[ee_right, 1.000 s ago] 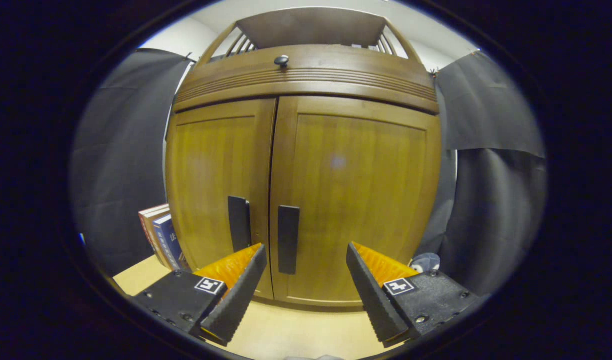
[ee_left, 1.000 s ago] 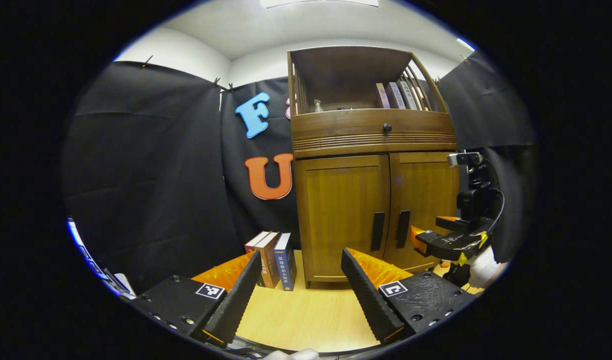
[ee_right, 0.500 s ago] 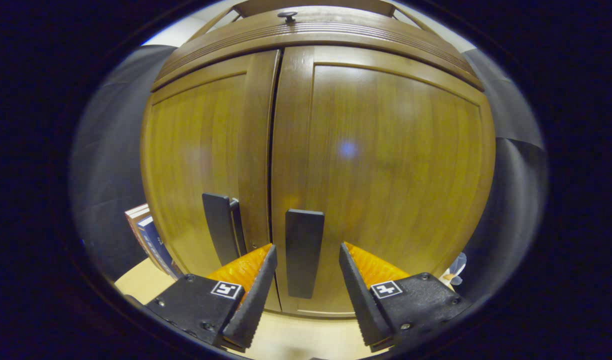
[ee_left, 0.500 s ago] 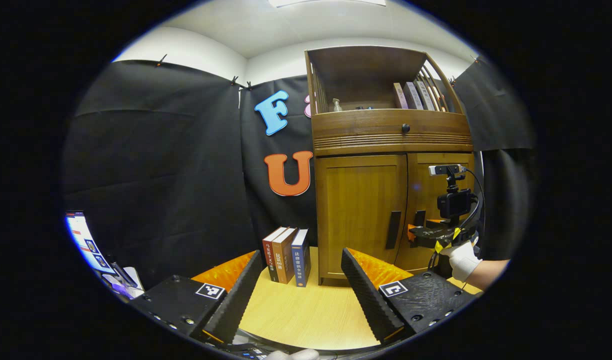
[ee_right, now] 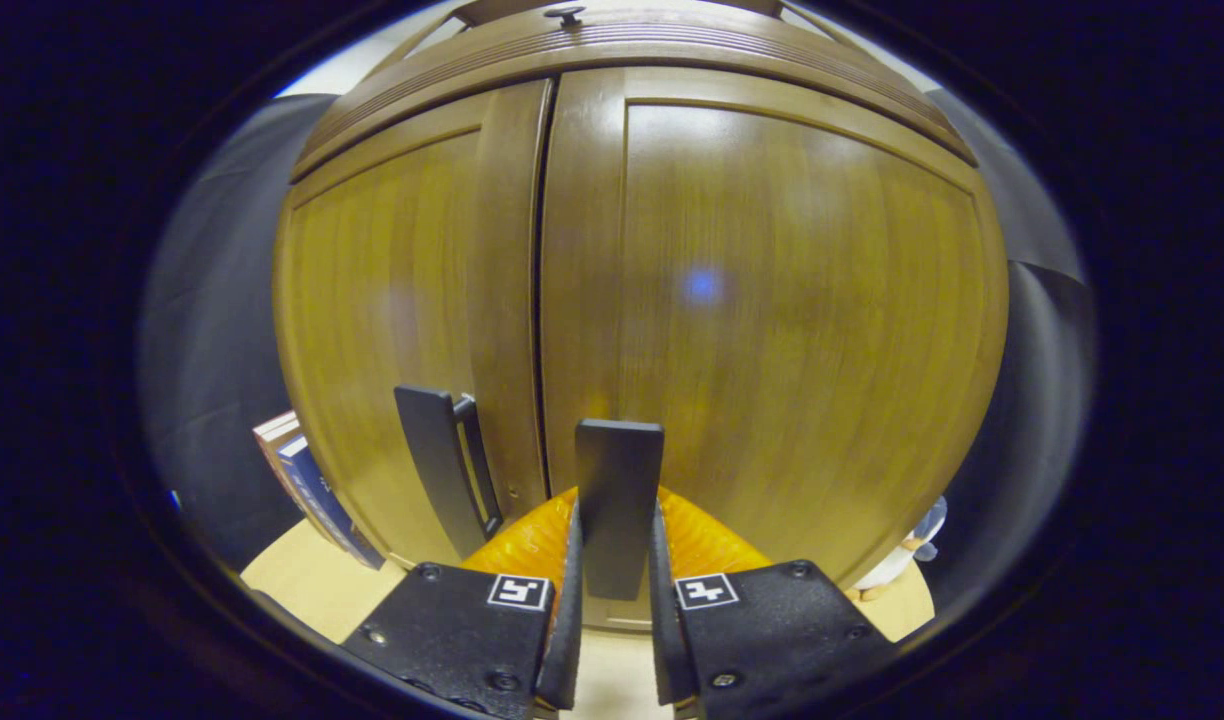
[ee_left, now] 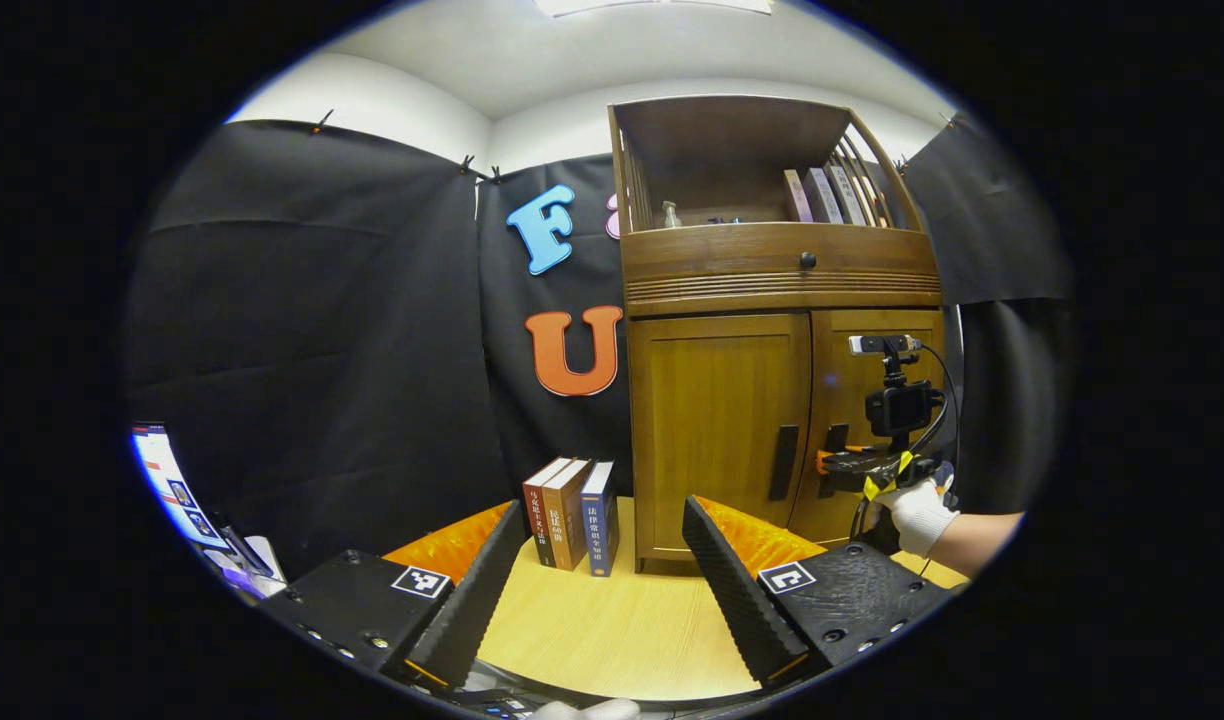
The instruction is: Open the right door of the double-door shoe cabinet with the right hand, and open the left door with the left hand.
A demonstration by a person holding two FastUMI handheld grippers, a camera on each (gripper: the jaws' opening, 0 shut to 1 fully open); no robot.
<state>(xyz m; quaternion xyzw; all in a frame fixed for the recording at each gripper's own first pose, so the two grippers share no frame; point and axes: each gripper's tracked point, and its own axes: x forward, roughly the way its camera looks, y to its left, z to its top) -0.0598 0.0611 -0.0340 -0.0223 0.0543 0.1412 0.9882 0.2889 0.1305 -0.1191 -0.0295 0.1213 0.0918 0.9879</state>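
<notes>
Right hand-held gripper is pinching the right door handle, both fingers pressing its sides, at 6 o'clock in the right gripper view. Both cabinet doors are sitting closed. Left hand-held gripper is hanging spread over the surface (book spine lettering too small to read).

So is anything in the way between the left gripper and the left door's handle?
Nothing visible blocks it. The left gripper is open above bare table, with the left door handle straight ahead. The books stand off to the side, and the right gripper is clamped on the right door handle.
</notes>
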